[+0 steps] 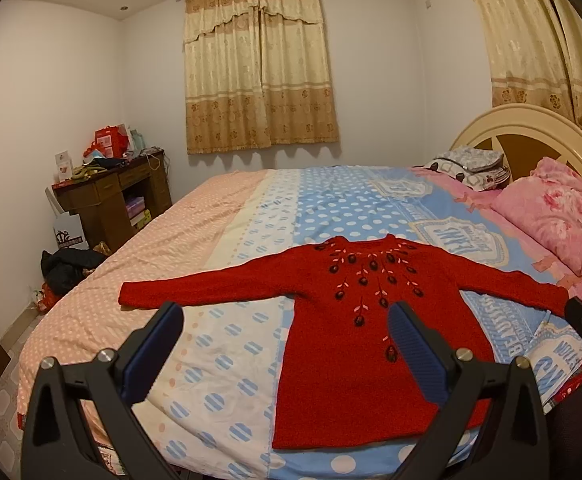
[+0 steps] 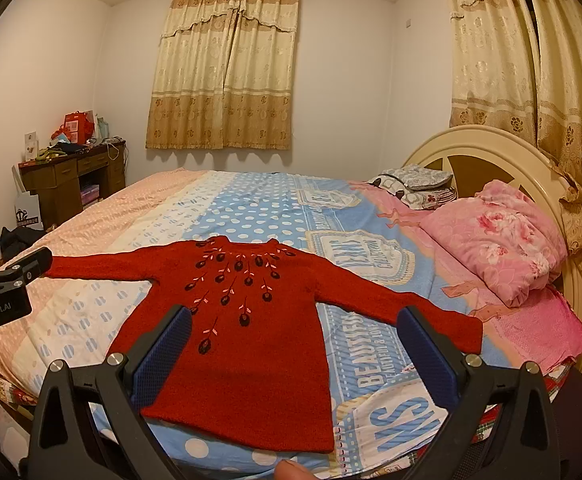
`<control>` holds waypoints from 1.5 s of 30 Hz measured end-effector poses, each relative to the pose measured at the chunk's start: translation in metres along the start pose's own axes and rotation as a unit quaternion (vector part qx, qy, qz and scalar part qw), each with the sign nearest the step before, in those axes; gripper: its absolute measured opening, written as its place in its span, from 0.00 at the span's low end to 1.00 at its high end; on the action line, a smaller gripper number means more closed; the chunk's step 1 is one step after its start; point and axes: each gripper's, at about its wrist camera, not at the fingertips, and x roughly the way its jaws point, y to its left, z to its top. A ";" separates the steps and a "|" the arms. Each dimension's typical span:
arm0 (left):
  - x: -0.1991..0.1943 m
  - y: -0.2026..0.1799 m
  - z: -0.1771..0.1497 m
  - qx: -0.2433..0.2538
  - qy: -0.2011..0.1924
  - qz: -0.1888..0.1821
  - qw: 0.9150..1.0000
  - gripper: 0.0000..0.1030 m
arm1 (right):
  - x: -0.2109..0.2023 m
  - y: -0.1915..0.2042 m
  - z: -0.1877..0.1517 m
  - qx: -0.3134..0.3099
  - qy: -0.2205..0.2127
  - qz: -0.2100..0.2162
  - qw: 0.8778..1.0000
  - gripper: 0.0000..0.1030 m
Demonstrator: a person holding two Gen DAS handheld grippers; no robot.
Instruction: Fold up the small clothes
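The red sweater (image 1: 347, 344) lies flat on the bed (image 1: 227, 344), sleeves spread, hem at the near edge. Above that hem, the left gripper (image 1: 287, 344) and right gripper (image 2: 295, 348) hover, both spread wide and empty.

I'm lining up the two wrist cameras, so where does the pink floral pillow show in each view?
Left wrist view: the pink floral pillow lies at the far right edge, past the red sweater's sleeve.
Right wrist view: the pillow sits right of centre, against the cream headboard.
Shared landmark: the sweater spread flat on the bed in both.
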 end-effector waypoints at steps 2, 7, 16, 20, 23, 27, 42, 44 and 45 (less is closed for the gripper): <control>0.000 0.000 0.000 -0.001 0.000 0.000 1.000 1.00 | 0.000 0.000 0.000 0.001 0.000 0.001 1.000 0.99; 0.000 -0.001 -0.001 -0.001 0.001 0.000 1.000 1.00 | 0.000 0.000 0.000 0.001 0.000 0.001 1.000 0.99; 0.001 -0.001 -0.002 -0.001 0.002 0.000 1.000 1.00 | 0.000 -0.001 0.000 0.001 0.000 0.001 1.000 0.99; 0.001 -0.001 -0.001 -0.001 0.002 0.000 1.000 1.00 | 0.000 -0.001 0.000 0.001 0.000 0.001 1.000 0.99; 0.001 -0.001 -0.001 -0.001 0.003 0.000 1.000 1.00 | 0.000 -0.001 0.001 0.001 0.001 0.001 1.000 0.99; 0.001 -0.001 -0.001 0.000 0.003 0.000 1.000 1.00 | 0.000 -0.001 0.000 0.002 0.000 0.001 1.000 0.99; 0.021 -0.001 -0.009 -0.003 0.029 -0.014 0.999 1.00 | 0.010 -0.004 -0.003 0.003 0.011 0.002 1.000 0.99; 0.028 -0.002 -0.011 0.003 0.036 -0.013 0.999 1.00 | 0.021 -0.009 -0.007 0.007 0.024 0.003 1.000 0.99; 0.032 -0.003 -0.013 0.005 0.038 -0.011 0.999 1.00 | 0.026 -0.010 -0.009 0.010 0.030 0.003 1.000 0.99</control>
